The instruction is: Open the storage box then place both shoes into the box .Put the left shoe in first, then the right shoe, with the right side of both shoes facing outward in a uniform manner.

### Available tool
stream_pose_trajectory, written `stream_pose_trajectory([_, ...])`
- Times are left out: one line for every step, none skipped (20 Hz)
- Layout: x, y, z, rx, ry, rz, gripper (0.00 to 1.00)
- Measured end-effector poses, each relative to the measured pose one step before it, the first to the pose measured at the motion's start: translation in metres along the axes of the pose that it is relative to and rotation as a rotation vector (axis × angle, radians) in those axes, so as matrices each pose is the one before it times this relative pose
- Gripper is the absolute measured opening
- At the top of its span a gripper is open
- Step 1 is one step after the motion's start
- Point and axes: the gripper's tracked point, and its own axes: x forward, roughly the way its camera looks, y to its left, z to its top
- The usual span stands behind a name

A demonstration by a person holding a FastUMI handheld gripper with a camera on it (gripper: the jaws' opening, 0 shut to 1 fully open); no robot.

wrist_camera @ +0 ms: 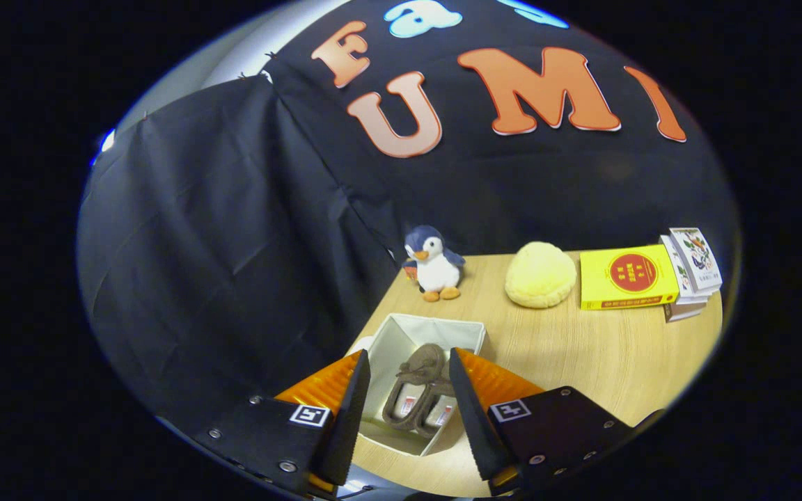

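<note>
With jaws apart, gripper (408,362) above storage box (467,332).

The storage box (429,334) stands open on the table (582,362), near its left edge. Both shoes (420,393) lie side by side inside the box, seen between the spread fingers of the gripper (408,362), which grip nothing. A toy penguin (434,262) sits at the far-left corner. Right of it along the far edge: a round cushion (540,274), then a stack of books (651,277)
</note>
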Motion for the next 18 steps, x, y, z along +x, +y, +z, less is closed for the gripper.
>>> stream_pose_trajectory([-0.01087, -0.00445, 0.00753, -0.01048, -0.03647, 0.00008, 0.74])
stream_pose_trajectory([-0.01219, -0.00517, 0.00715, -0.00988, -0.03538, -0.00226, 0.76])
stream_pose_trajectory([-0.01132, -0.00604, 0.00982, -0.01595, -0.04417, 0.00036, 0.80])
stream_pose_trajectory([-0.00892, -0.00743, 0.00875, -0.01987, -0.04304, -0.00101, 0.81])
stream_pose_trajectory([-0.01031, -0.01048, 0.00520, -0.01386, -0.03141, -0.01240, 0.84])
stream_pose_trajectory([-0.01023, -0.01133, 0.00287, -0.01087, -0.02991, -0.01827, 0.86])
stream_pose_trajectory([-0.00950, -0.01066, 0.00485, -0.01391, -0.02875, -0.02048, 0.88])
stream_pose_trajectory([-0.00914, -0.01124, 0.00601, -0.01716, -0.03007, -0.02487, 0.89])
stream_pose_trajectory([-0.00876, -0.01168, 0.00730, -0.01695, -0.03646, -0.02903, 0.90])
stream_pose_trajectory([-0.00907, -0.01103, 0.00944, -0.01923, -0.04337, -0.02898, 0.90])
stream_pose_trajectory([-0.00807, -0.01119, 0.01211, -0.01903, -0.04728, -0.02803, 0.91])
stream_pose_trajectory([-0.00801, -0.01154, 0.00754, -0.01922, -0.03751, -0.03230, 0.91])
stream_pose_trajectory([-0.00624, -0.01399, 0.00361, -0.01256, -0.01391, -0.03738, 0.91])
stream_pose_trajectory([-0.00827, -0.01142, 0.00102, -0.00822, -0.00517, -0.02790, 0.92])
stream_pose_trajectory([-0.00374, -0.00959, 0.00398, -0.00431, -0.01604, -0.02071, 0.92])
stream_pose_trajectory([-0.00308, -0.00886, 0.00666, -0.00375, -0.02223, -0.01922, 0.92])
stream_pose_trajectory([-0.00432, -0.00832, 0.00781, -0.00195, -0.02756, -0.02030, 0.93])
stream_pose_trajectory([-0.00554, -0.00911, 0.00520, -0.00386, -0.02439, -0.02053, 0.93])
